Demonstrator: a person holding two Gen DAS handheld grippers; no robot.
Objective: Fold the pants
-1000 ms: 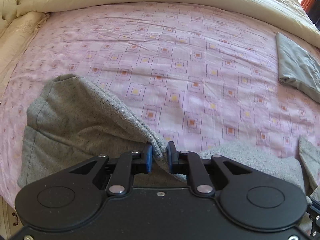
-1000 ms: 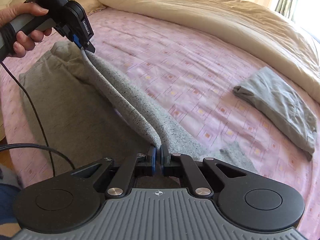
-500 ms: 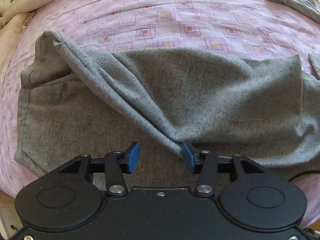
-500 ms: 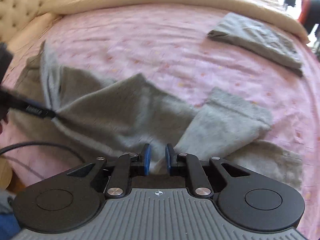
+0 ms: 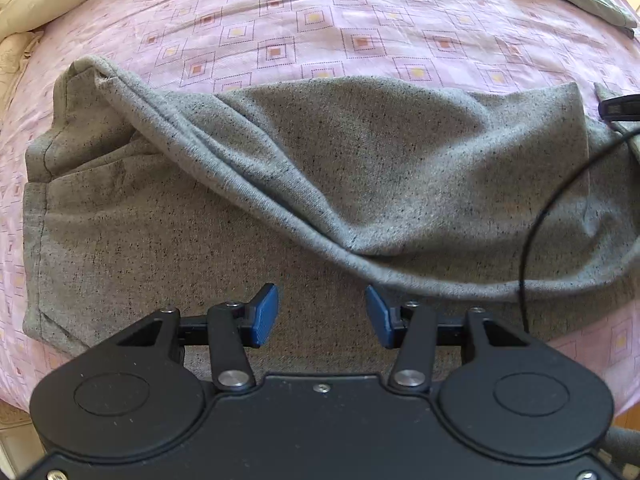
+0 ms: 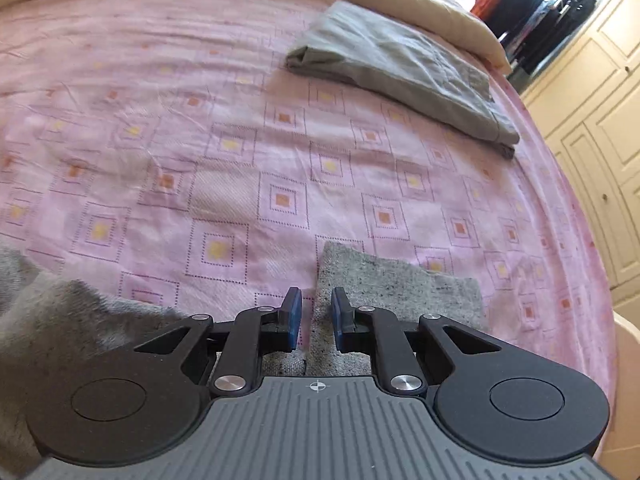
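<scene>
You've let go on both sides: the grey pants (image 5: pixel 248 216) that hung between your jaws a second ago now lie folded on the pink bed (image 5: pixel 360 12). Left gripper (image 5: pixel 322 314) points steeply down, jaws wide and empty; right gripper (image 6: pixel 313 318) has jaws slightly apart over a leg cuff. Only the right view shows the wardrobe (image 6: pixel 600 128).
</scene>
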